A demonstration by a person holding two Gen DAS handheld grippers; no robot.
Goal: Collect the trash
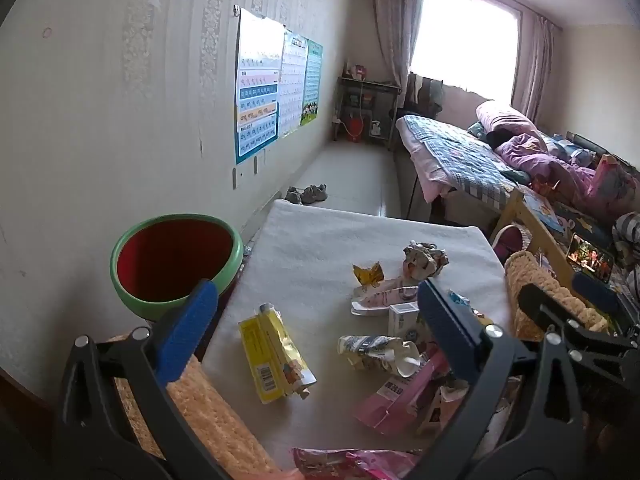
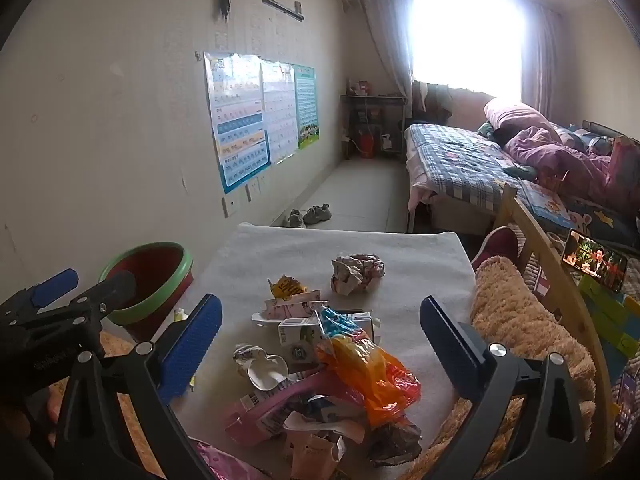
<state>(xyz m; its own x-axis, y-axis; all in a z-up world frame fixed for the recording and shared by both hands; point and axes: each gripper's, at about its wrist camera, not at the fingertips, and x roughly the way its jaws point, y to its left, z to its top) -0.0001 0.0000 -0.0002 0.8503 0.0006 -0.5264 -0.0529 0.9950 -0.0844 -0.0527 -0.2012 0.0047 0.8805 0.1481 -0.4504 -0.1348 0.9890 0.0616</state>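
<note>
Trash lies scattered on a table under a white towel (image 1: 320, 240): a yellow carton (image 1: 274, 356), a crumpled paper ball (image 1: 425, 258), a pink box (image 1: 404, 396) and small wrappers. My left gripper (image 1: 316, 308) is open above the table's near left, with the yellow carton lying below the gap between its blue fingers. My right gripper (image 2: 320, 320) is open over the heap, above an orange bag (image 2: 372, 368) and a small milk carton (image 2: 298, 338). A red bin with a green rim (image 1: 176, 260) stands left of the table. The left gripper (image 2: 56, 284) also shows at the left edge of the right wrist view.
A fluffy tan cushion (image 2: 516, 320) lies along the table's right side, beside a wooden frame (image 2: 536, 248) holding a phone (image 2: 594, 266). A bed (image 1: 480, 160) fills the right of the room. Shoes (image 1: 306, 194) sit on the floor beyond the table. The wall with posters (image 1: 276, 84) runs along the left.
</note>
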